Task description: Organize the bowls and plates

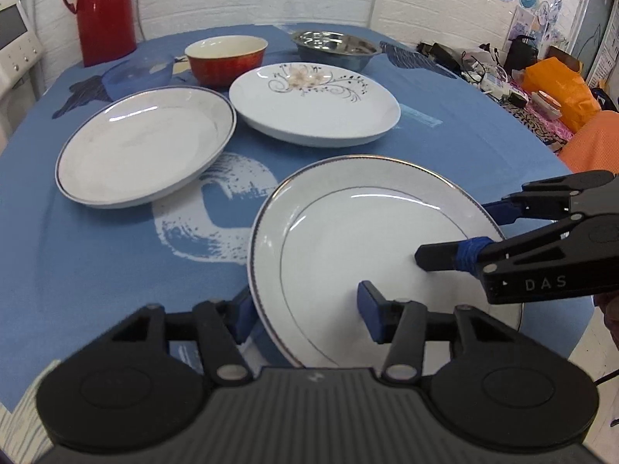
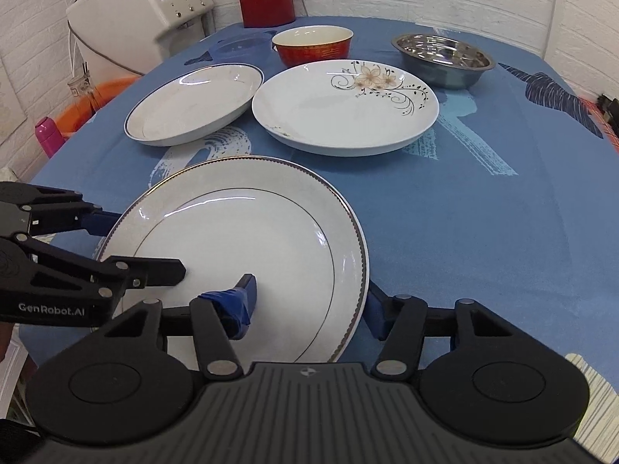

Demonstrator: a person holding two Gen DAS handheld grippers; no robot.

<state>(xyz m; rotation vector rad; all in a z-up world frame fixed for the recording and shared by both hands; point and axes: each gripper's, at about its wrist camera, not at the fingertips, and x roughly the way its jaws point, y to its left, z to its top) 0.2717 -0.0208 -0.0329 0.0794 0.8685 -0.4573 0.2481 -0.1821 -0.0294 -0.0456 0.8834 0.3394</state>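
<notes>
- Two grippers straddle opposite rims of the near gold-rimmed plate (image 2: 247,255), which sits at the near edge of the table (image 1: 96,239).
- Left gripper (image 1: 305,309): one blue pad inside the well, the other outside the left rim; fingers spread, gap visible, nothing clamped.
- Right gripper (image 2: 309,305): same arrangement on the right rim; parted, no grasp seen.
- Whether the plate rests flat or is tipped: cannot tell.
- Risk: glazed ceramic is slick, rim thin and sloped; a shallow bite could let it slide out on lifting.
- Risk: unequal closing or lifting by the two sides would likely tilt the plate; it could drop onto the cloth or off the near edge.
- Risk: carried low, it could clip the blue-rimmed plate (image 1: 143,147) or floral plate (image 1: 313,104) beyond.
- Materials: white glossy plates, shallow, round; red bowl (image 1: 226,58), cream inside; steel bowl (image 1: 336,48), mirror-bright; soft blue printed tablecloth.
</notes>
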